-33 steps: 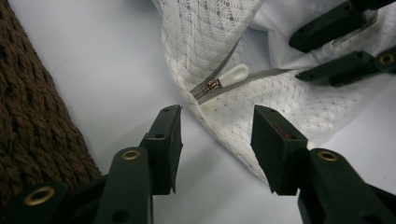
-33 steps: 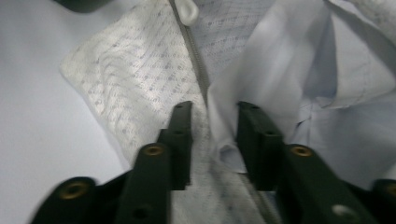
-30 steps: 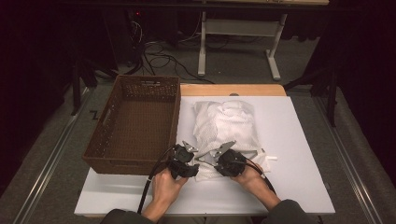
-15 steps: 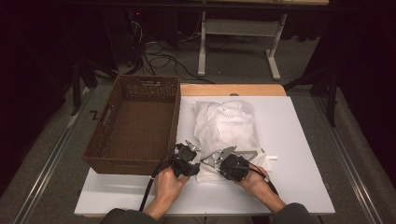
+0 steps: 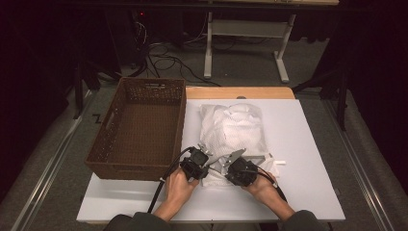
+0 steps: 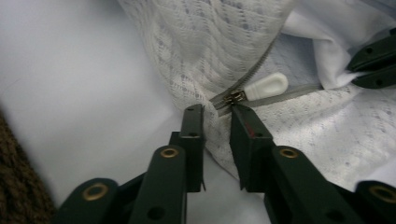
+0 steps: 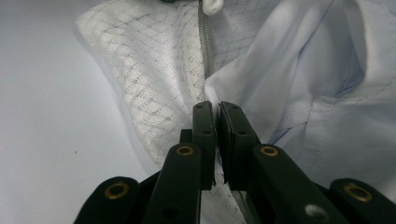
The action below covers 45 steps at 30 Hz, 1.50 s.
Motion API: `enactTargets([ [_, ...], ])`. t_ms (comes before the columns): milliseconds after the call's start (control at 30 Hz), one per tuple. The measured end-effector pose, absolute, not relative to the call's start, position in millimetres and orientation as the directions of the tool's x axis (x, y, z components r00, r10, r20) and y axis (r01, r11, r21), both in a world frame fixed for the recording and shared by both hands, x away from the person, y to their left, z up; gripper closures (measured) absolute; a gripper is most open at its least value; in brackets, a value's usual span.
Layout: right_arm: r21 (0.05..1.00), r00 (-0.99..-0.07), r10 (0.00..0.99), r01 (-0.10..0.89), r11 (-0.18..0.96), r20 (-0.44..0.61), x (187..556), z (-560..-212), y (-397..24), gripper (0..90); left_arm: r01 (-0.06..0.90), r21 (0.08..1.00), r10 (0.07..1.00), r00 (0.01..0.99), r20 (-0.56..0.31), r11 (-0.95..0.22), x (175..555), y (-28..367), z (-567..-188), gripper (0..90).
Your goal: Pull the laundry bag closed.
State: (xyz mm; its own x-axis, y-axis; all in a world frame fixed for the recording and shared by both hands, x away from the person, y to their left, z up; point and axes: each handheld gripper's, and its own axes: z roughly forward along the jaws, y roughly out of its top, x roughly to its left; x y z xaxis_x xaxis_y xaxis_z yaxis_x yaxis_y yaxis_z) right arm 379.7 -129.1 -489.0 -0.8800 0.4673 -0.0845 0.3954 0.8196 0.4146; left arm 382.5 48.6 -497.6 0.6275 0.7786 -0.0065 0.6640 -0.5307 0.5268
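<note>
High view: a white mesh laundry bag with a grey zipper (image 5: pixel 233 132) lies on the white tabletop (image 5: pixel 308 144), just right of a brown woven basket (image 5: pixel 139 127). Both hands work at the bag's near edge, the left gripper (image 5: pixel 203 155) and right gripper (image 5: pixel 230 163) close together; the bag's mouth is hidden beneath them.

Left gripper view: the left gripper (image 6: pixel 217 112) has just been closing; its jaws stand narrow, astride the mesh at the zipper's end, beside the white plastic zipper pull (image 6: pixel 266 86). Whether the pads already pinch the cloth cannot be told.

Right gripper view: the right gripper (image 7: pixel 215 109) is clamped on the bag's edge, where the mesh meets a pale blue garment (image 7: pixel 317 107) inside.

Judged step: bracing the bag for zipping. The next move calls for a firm pinch near the slider, then a pull along the track.
</note>
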Motion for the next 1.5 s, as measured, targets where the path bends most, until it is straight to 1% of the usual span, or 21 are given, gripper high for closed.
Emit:
enactTargets([
  [167, 0.413, -0.876, 0.478, 0.411, 0.813, -0.068, 381.1, -488.1, -127.9, 85.2, 0.649, 0.53, 0.759, 0.65, -0.013, -0.546, 382.0, 47.8, -498.1, 85.5],
  [233, 0.421, -0.87, 0.491, 0.427, 0.8, -0.05, 382.8, -486.9, -129.5, 83.8, 0.658, 0.53, 0.763, 0.646, -0.032, -0.535, 383.2, 49.0, -498.2, 87.2],
  [300, 0.443, -0.853, 0.519, 0.446, 0.778, -0.052, 384.5, -484.9, -131.6, 80.0, 0.66, 0.53, 0.76, 0.649, -0.045, -0.532, 384.9, 50.9, -498.0, 88.5],
  [367, 0.468, -0.835, 0.544, 0.449, 0.761, -0.085, 385.9, -481.4, -133.2, 77.5, 0.663, 0.535, 0.76, 0.647, -0.056, -0.525, 385.3, 52.2, -498.1, 89.2],
  [467, 0.492, -0.824, 0.559, 0.451, 0.745, -0.091, 387.8, -476.7, -134.0, 77.5, 0.655, 0.536, 0.758, 0.651, -0.043, -0.533, 383.7, 51.5, -496.9, 89.6],
  [533, 0.479, -0.828, 0.553, 0.449, 0.754, -0.094, 388.9, -479.3, -130.7, 80.6, 0.656, 0.541, 0.757, 0.651, -0.054, -0.526, 382.1, 52.6, -494.6, 89.9],
  [633, 0.462, -0.836, 0.535, 0.429, 0.776, -0.122, 393.9, -487.8, -123.9, 90.0, 0.645, 0.555, 0.753, 0.656, -0.05, -0.526, 377.4, 54.9, -488.3, 89.9],
  [700, 0.462, -0.831, 0.533, 0.414, 0.784, -0.159, 399.6, -492.2, -118.1, 90.0, 0.64, 0.563, 0.753, 0.656, -0.046, -0.523, 374.4, 56.8, -484.4, 89.9],
  [767, 0.472, -0.822, 0.545, 0.419, 0.776, -0.167, 408.9, -493.4, -112.9, 90.0, 0.639, 0.574, 0.754, 0.654, -0.055, -0.513, 372.3, 59.2, -480.8, 89.9],
  [833, 0.479, -0.812, 0.559, 0.429, 0.766, -0.167, 421.1, -493.7, -108.4, 90.0, 0.637, 0.584, 0.753, 0.655, -0.065, -0.504, 371.3, 61.4, -477.4, 89.9],
  [933, 0.476, -0.784, 0.601, 0.474, 0.741, -0.156, 439.3, -493.6, -102.9, 90.0, 0.638, 0.597, 0.754, 0.652, -0.083, -0.486, 370.8, 64.4, -474.6, 89.9],
  [1000, 0.482, -0.778, 0.61, 0.48, 0.733, -0.154, 446.3, -493.8, -100.6, 88.2, 0.636, 0.599, 0.755, 0.651, -0.078, -0.486, 370.7, 65.6, -474.0, 89.9],
  [1033, 0.493, -0.777, 0.612, 0.479, 0.726, -0.147, 447.1, -494.5, -99.7, 85.2, 0.636, 0.599, 0.755, 0.652, -0.078, -0.487, 371.0, 66.1, -473.8, 89.9],
  [1100, 0.491, -0.78, 0.609, 0.478, 0.728, -0.144, 443.8, -492.9, -99.4, 80.1, 0.634, 0.602, 0.754, 0.652, -0.08, -0.485, 370.9, 66.5, -473.4, 89.9],
  [1167, 0.492, -0.785, 0.605, 0.477, 0.728, -0.134, 436.5, -489.6, -100.1, 78.2, 0.629, 0.604, 0.75, 0.657, -0.075, -0.49, 369.7, 66.0, -472.4, 89.9],
  [1233, 0.504, -0.803, 0.576, 0.438, 0.744, -0.153, 427.7, -484.5, -102.1, 77.2, 0.627, 0.603, 0.747, 0.66, -0.076, -0.493, 369.3, 65.4, -472.4, 89.9],
  [1300, 0.512, -0.816, 0.554, 0.409, 0.755, -0.166, 419.6, -478.5, -105.1, 77.3, 0.63, 0.599, 0.748, 0.659, -0.076, -0.494, 370.1, 65.5, -473.6, 89.8],
  [1333, 0.526, -0.817, 0.555, 0.408, 0.746, -0.154, 416.9, -477.0, -106.2, 77.5, 0.63, 0.597, 0.748, 0.66, -0.073, -0.497, 370.9, 65.6, -474.5, 89.8],
  [1500, 0.533, -0.834, 0.543, 0.418, 0.736, -0.095, 409.4, -469.2, -113.5, 81.9, 0.622, 0.599, 0.748, 0.661, -0.057, -0.504, 368.5, 64.5, -474.8, 89.8],
])
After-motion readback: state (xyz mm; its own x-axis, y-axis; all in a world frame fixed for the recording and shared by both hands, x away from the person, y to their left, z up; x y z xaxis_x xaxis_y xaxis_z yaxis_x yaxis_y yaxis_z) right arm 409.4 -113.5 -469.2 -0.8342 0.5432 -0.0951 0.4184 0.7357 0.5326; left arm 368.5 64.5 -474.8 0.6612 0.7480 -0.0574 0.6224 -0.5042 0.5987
